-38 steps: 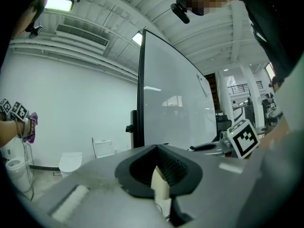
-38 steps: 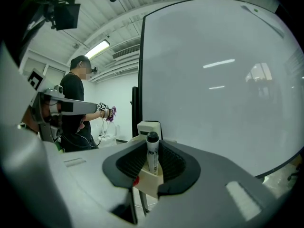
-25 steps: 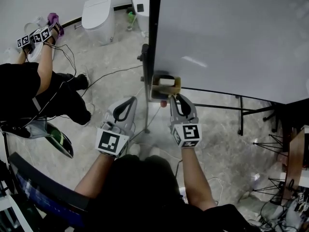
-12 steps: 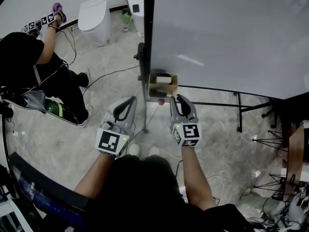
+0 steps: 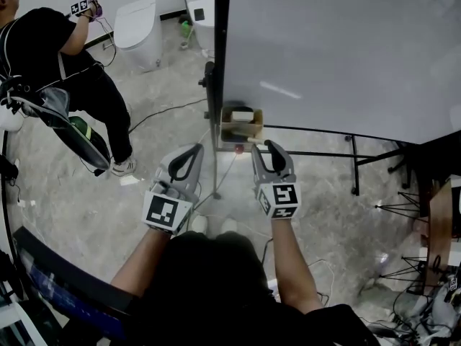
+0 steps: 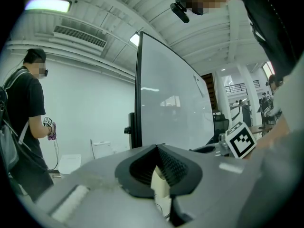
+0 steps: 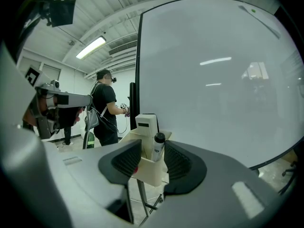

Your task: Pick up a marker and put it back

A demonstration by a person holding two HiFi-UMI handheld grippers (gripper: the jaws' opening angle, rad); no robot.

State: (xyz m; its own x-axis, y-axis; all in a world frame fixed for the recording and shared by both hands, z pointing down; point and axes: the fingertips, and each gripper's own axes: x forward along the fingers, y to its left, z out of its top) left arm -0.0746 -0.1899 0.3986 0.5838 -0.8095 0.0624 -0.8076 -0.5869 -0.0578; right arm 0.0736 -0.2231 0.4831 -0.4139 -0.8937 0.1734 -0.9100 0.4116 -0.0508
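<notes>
A cream holder (image 5: 241, 126) hangs at the whiteboard's (image 5: 338, 56) lower left corner, with a white eraser (image 5: 242, 114) in it. In the right gripper view a white marker with a black cap (image 7: 157, 145) stands upright in the holder (image 7: 153, 174), beside the eraser (image 7: 147, 122). My right gripper (image 5: 263, 148) is just in front of the holder. Its jaws have just been opening and stand open either side of the marker (image 7: 152, 148), with the pads off it. A small red thing (image 5: 239, 149) shows by its left finger. My left gripper (image 5: 194, 150) hangs shut to the left, holding nothing (image 6: 157, 148).
The whiteboard's black post and stand (image 5: 216, 85) run down beside the holder. Another person (image 5: 65, 56) with grippers stands at the far left near a white floor unit (image 5: 140, 24). Cables cross the floor (image 5: 166, 110). Black stands (image 5: 403, 215) are at the right.
The right gripper's jaws have spread apart at the holder. The other person has stood up and shifted towards the upper left. The left gripper has stayed put.
</notes>
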